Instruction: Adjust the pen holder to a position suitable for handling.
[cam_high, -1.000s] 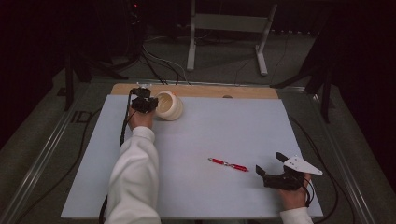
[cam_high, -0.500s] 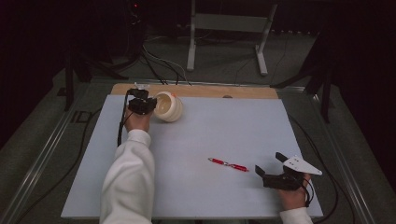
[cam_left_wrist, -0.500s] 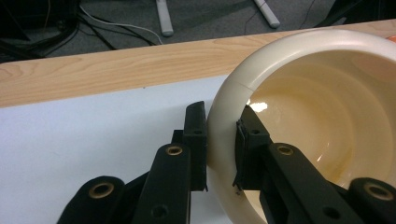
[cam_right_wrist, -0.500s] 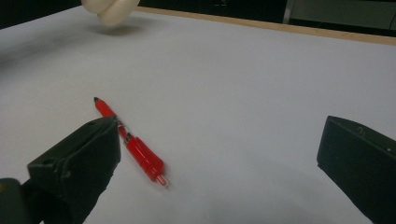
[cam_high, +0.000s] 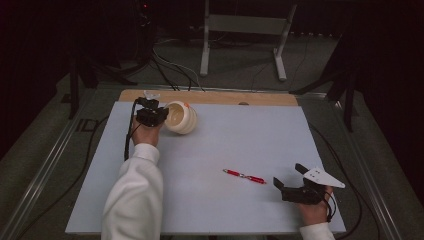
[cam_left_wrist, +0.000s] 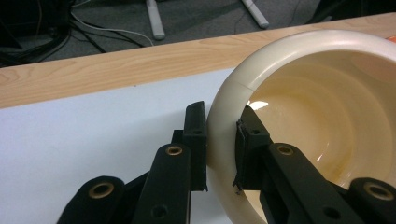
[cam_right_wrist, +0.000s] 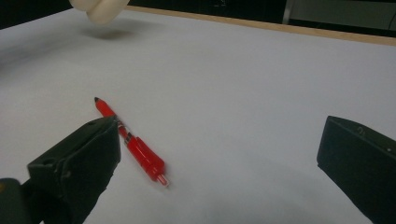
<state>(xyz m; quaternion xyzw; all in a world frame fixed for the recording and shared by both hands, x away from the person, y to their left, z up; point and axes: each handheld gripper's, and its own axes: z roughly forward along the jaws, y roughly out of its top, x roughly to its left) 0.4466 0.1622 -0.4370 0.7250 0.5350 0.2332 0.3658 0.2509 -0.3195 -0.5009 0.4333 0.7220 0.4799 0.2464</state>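
A cream ribbed cup (cam_high: 181, 117) lies tipped on its side at the far left of the table, lifted a little off it. My left gripper (cam_high: 159, 114) is shut on its rim (cam_left_wrist: 223, 140), one jaw outside the wall and one inside the mouth. A red pen (cam_high: 244, 176) lies flat on the white tabletop toward the near right. My right gripper (cam_high: 291, 176) rests near the front right edge, open, its jaws wide apart and pointing at the pen (cam_right_wrist: 133, 142), which lies just ahead of one jaw.
The white tabletop (cam_high: 235, 140) has a wooden strip (cam_high: 250, 97) along its far edge. Beyond it are a dark floor, cables and a metal stand (cam_high: 242, 30). A cable (cam_high: 129, 135) trails from the left gripper.
The left hand has carried the cup a little toward the near side and upward, tipping it further. The right gripper and the pen have stayed in place.
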